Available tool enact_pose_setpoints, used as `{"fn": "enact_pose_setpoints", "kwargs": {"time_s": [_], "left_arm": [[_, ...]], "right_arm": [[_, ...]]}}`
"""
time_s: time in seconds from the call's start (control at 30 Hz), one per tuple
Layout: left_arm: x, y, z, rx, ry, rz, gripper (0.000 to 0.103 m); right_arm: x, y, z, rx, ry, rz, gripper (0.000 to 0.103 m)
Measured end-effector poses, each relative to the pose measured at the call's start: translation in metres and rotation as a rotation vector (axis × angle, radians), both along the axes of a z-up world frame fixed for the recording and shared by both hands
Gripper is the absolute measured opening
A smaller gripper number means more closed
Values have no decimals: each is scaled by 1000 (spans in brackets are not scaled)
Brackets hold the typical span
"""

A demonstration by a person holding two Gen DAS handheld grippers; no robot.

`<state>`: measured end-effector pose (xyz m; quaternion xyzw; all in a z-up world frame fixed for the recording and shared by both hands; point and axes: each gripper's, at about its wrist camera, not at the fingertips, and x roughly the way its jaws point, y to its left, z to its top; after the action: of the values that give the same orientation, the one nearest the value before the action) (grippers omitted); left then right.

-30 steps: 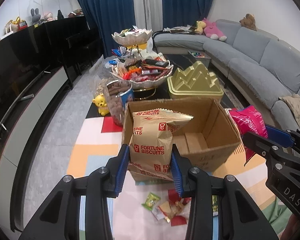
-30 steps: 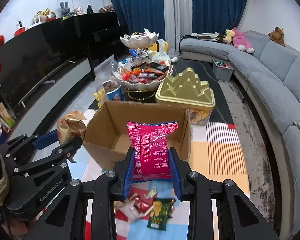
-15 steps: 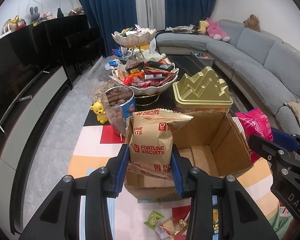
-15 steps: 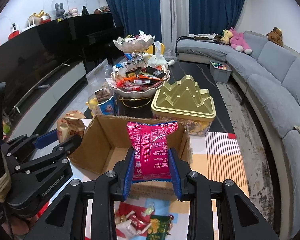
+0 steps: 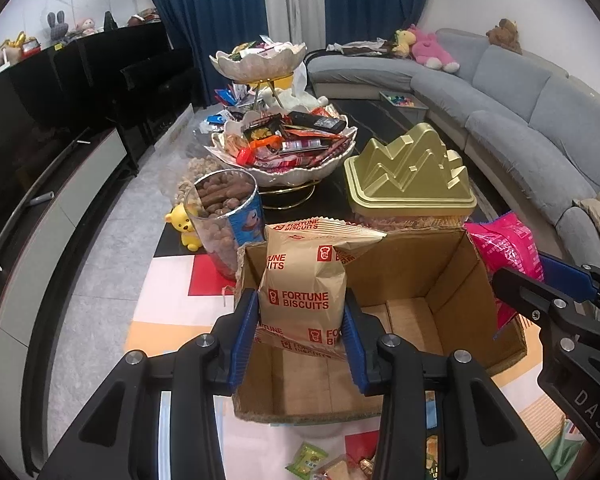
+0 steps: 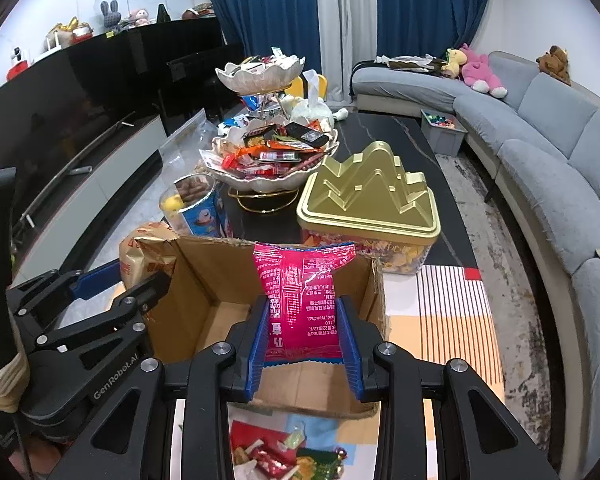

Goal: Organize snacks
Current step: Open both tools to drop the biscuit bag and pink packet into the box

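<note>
Brown paper bag of biscuits (image 5: 304, 280) is pinched in the left tool (image 5: 302, 330), upright over the open cardboard box (image 5: 452, 280). The right tool (image 6: 306, 340) pinches a pink snack bag (image 6: 304, 296) over the same box. Behind the box, on the dark tabletop (image 6: 384, 132), are a gold tin (image 6: 368, 200), a big bowl of snacks (image 6: 272, 160) and a tub of brown treats (image 5: 224, 208).

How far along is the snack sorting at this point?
Nothing packed yet: the cardboard box looks empty. In hand: left gripper holds the biscuit bag, right gripper the pink packet, both over the box. Left: loose snacks on the floor.
</note>
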<state>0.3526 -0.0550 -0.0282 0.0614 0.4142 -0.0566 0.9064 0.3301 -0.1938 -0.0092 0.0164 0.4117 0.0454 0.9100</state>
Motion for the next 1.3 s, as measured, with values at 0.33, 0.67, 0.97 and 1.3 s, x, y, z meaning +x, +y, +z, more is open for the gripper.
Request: {"fn": "enact_pose_setpoints", "kwargs": {"time_s": [0.33,0.67,0.97,1.3], "left_arm": [[2,6,-3,-3,-1,17,71],[-11,15,4,-11,-6,45,76],[-26,17,16,-14,-26,47,76],[-41,20,28,-22,-46,44,76]], "right_arm": [[7,-3,2,-21,-26,-27,70],[-3,-3,7,-28,-32,-41,72],[-19,-3,18,-32,-55,-45,72],[-37,-2,29,-30,-80,-49,72]]}}
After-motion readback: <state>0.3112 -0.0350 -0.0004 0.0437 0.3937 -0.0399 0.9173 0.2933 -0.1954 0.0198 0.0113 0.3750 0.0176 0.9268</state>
